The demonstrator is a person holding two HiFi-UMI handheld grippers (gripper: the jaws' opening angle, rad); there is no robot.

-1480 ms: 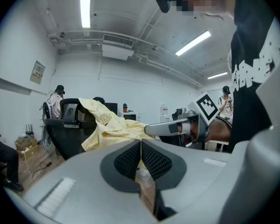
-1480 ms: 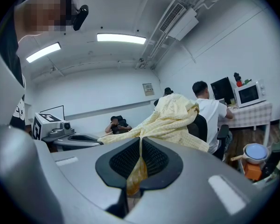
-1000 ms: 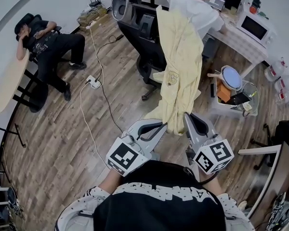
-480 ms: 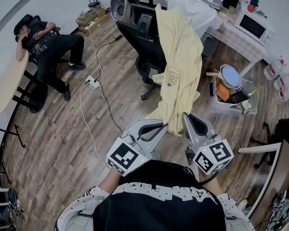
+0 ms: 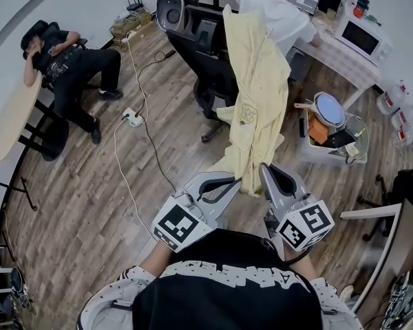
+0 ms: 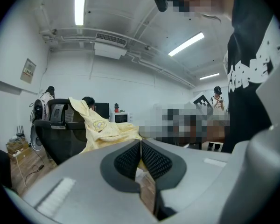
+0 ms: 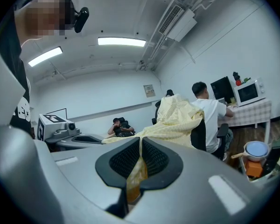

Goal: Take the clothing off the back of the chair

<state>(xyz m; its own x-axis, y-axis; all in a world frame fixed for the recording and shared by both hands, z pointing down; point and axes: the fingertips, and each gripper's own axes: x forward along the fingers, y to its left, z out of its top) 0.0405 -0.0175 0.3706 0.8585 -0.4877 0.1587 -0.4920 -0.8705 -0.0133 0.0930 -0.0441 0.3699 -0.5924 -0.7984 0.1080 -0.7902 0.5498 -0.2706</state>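
Note:
A pale yellow garment (image 5: 258,81) hangs over the back of a black office chair (image 5: 210,60) and stretches down toward me. Its lower edge runs into both grippers. My left gripper (image 5: 235,181) is shut on the hem's left side, and my right gripper (image 5: 263,170) is shut on the right side. In the left gripper view the garment (image 6: 102,127) runs from the chair (image 6: 60,134) to the closed left gripper (image 6: 140,146). In the right gripper view a yellow fold (image 7: 177,120) is pinched in the right gripper (image 7: 140,146).
A person in a white shirt (image 5: 282,12) sits at a desk just behind the chair, beside a microwave (image 5: 363,38). A crate of kitchenware (image 5: 330,126) stands right of the garment. A power strip with cables (image 5: 132,117) lies on the floor. Another person (image 5: 69,67) sits at far left.

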